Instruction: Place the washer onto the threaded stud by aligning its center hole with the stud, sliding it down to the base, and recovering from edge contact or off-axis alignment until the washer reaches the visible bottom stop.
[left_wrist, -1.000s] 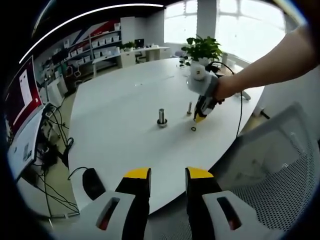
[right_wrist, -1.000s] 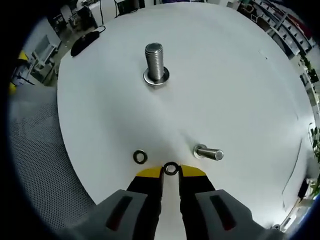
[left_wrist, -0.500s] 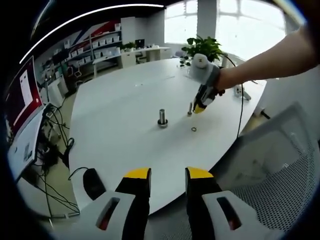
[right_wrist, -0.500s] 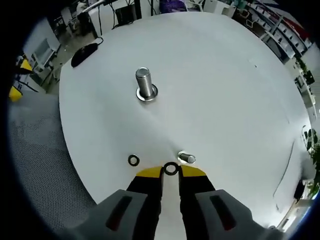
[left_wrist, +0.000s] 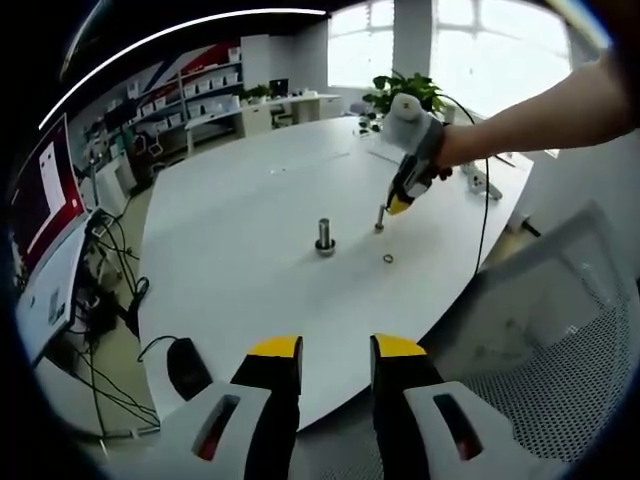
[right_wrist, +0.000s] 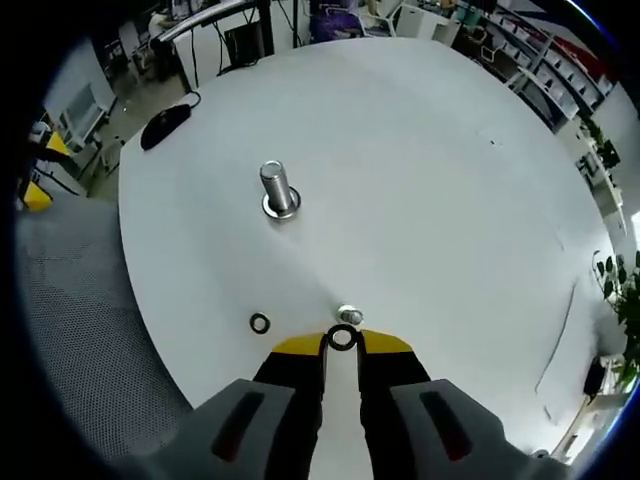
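Washer (right_wrist: 342, 339) pinched between yellow tips of right gripper (right_wrist: 342, 343), raised above white table (right_wrist: 430, 200). Small stud (right_wrist: 348, 316) just beyond washer at 12 o'clock, seen nearly end-on. Second washer (right_wrist: 260, 323) flat on table at 10 o'clock from gripper. Large stud (right_wrist: 277, 189) upright farther out at 11 o'clock. Left gripper (left_wrist: 336, 352) spread, holding nothing, low off table edge. Right gripper (left_wrist: 399, 205) above small stud (left_wrist: 380, 217) in left gripper view.

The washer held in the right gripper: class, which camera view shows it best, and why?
The right gripper view. The washer sits close up between the tips of the right gripper, its ring and centre hole plain. In the left gripper view the right gripper is far off across the table, and the washer is too small to make out.
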